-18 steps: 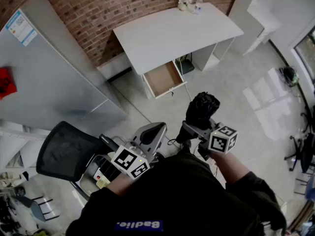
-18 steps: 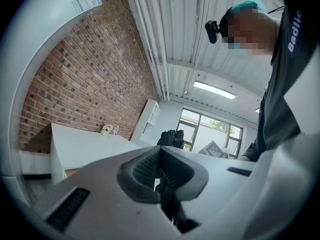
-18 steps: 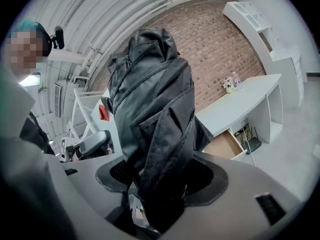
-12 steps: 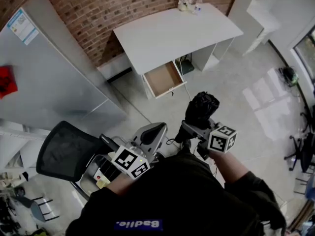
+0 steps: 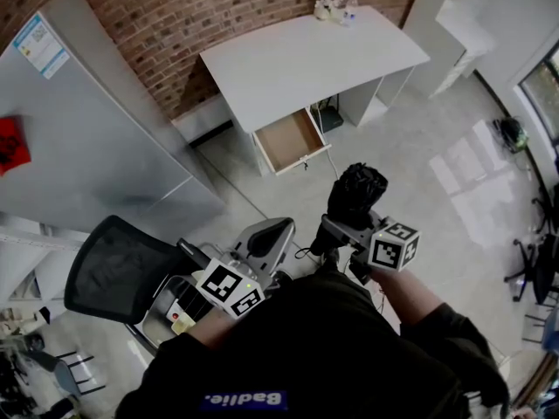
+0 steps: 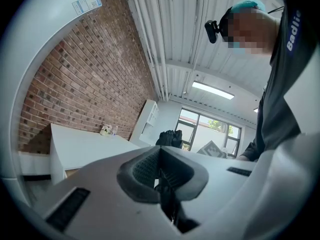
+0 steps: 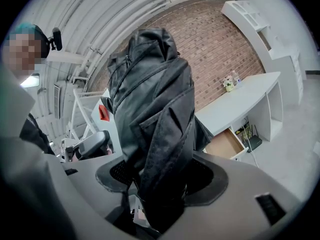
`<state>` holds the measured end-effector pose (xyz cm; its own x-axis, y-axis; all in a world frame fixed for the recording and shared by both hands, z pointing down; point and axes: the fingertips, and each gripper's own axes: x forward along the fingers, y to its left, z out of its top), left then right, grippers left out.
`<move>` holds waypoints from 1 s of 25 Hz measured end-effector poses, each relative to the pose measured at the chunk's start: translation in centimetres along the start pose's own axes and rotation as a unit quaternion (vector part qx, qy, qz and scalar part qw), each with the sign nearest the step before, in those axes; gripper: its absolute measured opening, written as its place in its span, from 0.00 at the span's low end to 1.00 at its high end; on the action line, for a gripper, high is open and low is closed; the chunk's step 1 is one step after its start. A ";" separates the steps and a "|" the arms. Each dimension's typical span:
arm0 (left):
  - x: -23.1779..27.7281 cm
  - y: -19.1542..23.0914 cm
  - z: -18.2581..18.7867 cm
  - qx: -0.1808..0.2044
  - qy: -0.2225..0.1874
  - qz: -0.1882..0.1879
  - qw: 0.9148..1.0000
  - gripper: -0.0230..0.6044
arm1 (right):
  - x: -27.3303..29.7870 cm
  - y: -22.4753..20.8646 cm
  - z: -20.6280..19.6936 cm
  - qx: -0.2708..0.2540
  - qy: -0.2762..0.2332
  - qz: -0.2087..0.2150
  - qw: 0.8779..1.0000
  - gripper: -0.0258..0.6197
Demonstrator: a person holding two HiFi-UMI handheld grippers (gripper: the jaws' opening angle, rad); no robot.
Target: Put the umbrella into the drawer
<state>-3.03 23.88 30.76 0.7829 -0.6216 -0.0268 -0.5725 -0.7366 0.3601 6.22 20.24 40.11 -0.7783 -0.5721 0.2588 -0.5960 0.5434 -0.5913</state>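
Note:
A folded black umbrella stands up from my right gripper, which is shut on its lower end. In the right gripper view the umbrella fills the middle, and the pads of the right gripper press on both sides of it. An open wooden drawer hangs under the white desk, well ahead of both hands; the drawer shows low right in the right gripper view. My left gripper is beside the right one, shut with nothing in it; in its own view the left gripper has its pads together.
A black mesh office chair stands close on the left. A tall grey cabinet lines the left side, with a brick wall behind the desk. A small flower pot sits at the desk's back edge. White shelves stand at the right.

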 end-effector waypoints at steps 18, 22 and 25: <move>3.5 5.4 1.0 0.004 0.004 0.044 0.999 0.03 | 4.8 -4.5 3.7 0.025 -0.002 0.032 0.999 0.48; 6.5 8.0 1.9 0.009 0.003 0.066 0.998 0.03 | 7.0 -7.4 6.0 0.023 0.006 0.048 0.999 0.48; 9.1 9.9 2.7 0.008 0.000 0.083 0.997 0.03 | 8.6 -9.9 7.9 0.023 0.015 0.057 0.998 0.48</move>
<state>-2.24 10.19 31.54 0.6772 -0.7351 0.0325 -0.6979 -0.6276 0.3450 7.01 5.12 42.16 -0.8465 -0.4893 0.2098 -0.4938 0.5746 -0.6527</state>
